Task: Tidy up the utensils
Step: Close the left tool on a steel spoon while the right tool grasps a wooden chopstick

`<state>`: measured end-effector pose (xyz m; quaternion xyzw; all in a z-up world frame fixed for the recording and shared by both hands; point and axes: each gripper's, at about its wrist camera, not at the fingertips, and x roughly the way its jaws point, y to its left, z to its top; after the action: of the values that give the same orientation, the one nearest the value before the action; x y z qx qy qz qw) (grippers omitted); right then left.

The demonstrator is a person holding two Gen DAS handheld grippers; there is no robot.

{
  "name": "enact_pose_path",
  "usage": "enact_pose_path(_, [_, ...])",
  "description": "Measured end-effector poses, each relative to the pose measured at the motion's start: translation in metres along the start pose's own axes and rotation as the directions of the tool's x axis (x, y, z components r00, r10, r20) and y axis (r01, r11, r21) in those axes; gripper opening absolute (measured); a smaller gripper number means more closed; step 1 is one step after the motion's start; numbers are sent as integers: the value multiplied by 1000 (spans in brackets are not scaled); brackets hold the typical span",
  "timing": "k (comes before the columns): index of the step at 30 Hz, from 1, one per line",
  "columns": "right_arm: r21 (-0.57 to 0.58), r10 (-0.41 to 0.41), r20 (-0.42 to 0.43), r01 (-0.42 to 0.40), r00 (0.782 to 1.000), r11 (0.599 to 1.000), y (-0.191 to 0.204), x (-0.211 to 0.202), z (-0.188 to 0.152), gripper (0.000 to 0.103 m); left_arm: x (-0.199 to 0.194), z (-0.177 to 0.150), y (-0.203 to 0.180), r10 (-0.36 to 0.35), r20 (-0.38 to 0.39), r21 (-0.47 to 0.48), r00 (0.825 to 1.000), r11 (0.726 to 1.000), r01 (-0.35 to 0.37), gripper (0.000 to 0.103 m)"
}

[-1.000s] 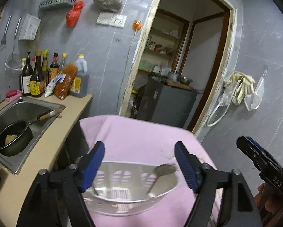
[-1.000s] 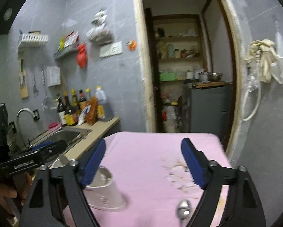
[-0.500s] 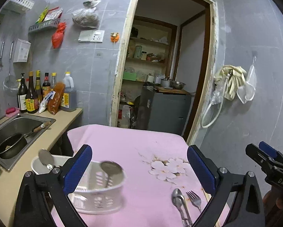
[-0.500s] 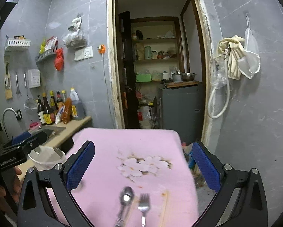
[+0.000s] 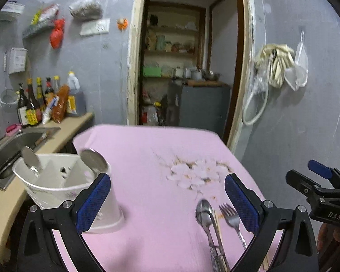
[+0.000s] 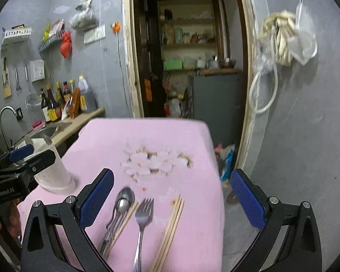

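Left claw (image 5: pixel 167 200): we have it spread wide with nothing between its pads; a second ago it was narrower and framed the white holder, and since then the view has swung across to the loose cutlery.
Right claw (image 6: pixel 172 197): also wide and empty, wider than a second ago, now hanging over the cutlery.
Holder (image 5: pixel 63 181): stands at the left edge of the pink counter (image 5: pixel 147 149); two spoons already stick out of it.
Spoons left out (image 6: pixel 122 206): a small stack lying flat, near the counter's close edge.
Fork (image 6: pixel 142 217): just beside those spoons.
Chopsticks (image 6: pixel 171 224): a bundle on the fork's other side, one more beside the spoons.
Meaning: we judge one drop-off finished and the next pick-up beginning.
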<state>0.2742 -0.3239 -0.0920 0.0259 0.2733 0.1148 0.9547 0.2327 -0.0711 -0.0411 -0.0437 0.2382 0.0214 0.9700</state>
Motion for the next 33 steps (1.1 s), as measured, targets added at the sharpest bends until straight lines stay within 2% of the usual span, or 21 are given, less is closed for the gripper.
enact_pose_path(4, [21,16,-81,-14,997,1000,-7,23,-10,99,23,-7,-5,-40,-89,2,995,999,40,101])
enact_pose_path(6, [24,24,-113,-22,993,999,-8,34,-14,91,33,-10,-6,-58,-121,-4,991,998,58,100])
enact_pose_path(7, [27,26,-131,-22,991,999,-9,40,-17,89,40,-12,-6,-69,-145,-10,987,998,68,96])
enact_pose_path(9, [39,33,-167,-27,985,999,-11,50,-22,77,52,-14,-7,-90,-189,-25,978,996,86,88])
enact_pose_path(12, [49,35,-214,-26,976,998,-14,65,-29,63,71,-22,-8,-124,-258,-58,958,992,113,79])
enact_pose_path(13, [53,35,-233,-23,972,998,-15,70,-31,60,78,-26,-9,-147,-288,-77,946,988,130,75])
enact_pose_path(15, [58,33,-266,-18,964,998,-16,78,-35,49,87,-30,-11,-174,-321,-101,931,984,149,67])
enact_pose_path(20, [75,29,-335,-4,942,997,-20,96,-45,35,107,-45,-21,-229,-411,-138,882,972,188,50])
enact_pose_path(23, [87,35,-353,-4,935,996,-22,103,-49,33,117,-50,-22,-246,-439,-169,864,967,189,44])
enact_pose_path(33, [104,63,-385,-25,921,994,-24,118,-51,24,146,-45,-16,-276,-463,-240,842,954,181,36])
